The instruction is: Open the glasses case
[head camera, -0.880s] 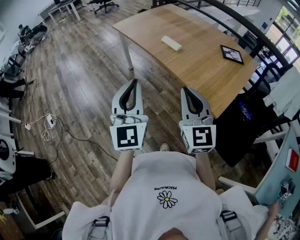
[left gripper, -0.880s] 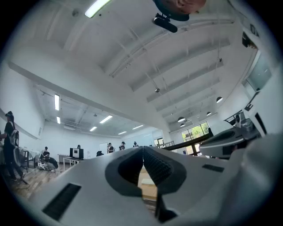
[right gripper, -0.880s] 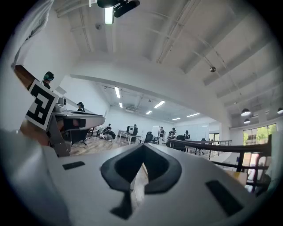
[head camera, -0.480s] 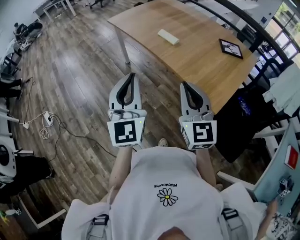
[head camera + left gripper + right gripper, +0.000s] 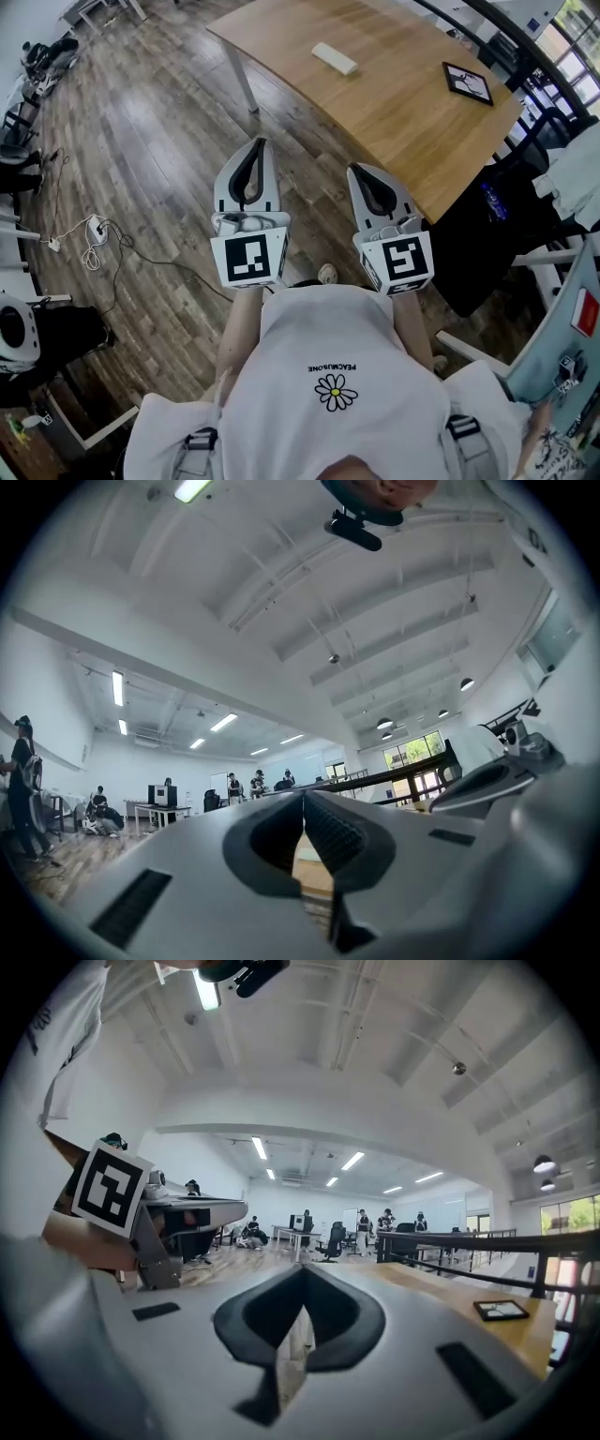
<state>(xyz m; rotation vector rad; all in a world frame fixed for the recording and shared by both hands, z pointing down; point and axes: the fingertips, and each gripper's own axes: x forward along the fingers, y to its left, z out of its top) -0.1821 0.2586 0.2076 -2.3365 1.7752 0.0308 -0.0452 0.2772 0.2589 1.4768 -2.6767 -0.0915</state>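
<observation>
The glasses case [image 5: 335, 58], a pale cream oblong, lies on the far part of the wooden table [image 5: 394, 112], well ahead of both grippers. My left gripper [image 5: 260, 142] is held over the floor just short of the table's near corner, jaws shut and empty. My right gripper [image 5: 354, 169] hangs beside it near the table's front edge, also shut with nothing in it. In the left gripper view the left gripper [image 5: 302, 799] shows its pads meeting. The right gripper view shows the right gripper [image 5: 305, 1271] the same way. Neither gripper view shows the case.
A black-framed marker board [image 5: 466, 82] lies at the table's right end and also shows in the right gripper view as the board [image 5: 504, 1310]. A white table leg [image 5: 239, 80] stands ahead of the left gripper. Cables [image 5: 94, 234] lie on the wood floor at left. A dark chair [image 5: 487, 234] stands at right.
Both grippers have edged forward toward the table and stayed shut. The right gripper now leans slightly leftward. The head view has shifted, so the table sits higher in the picture.
</observation>
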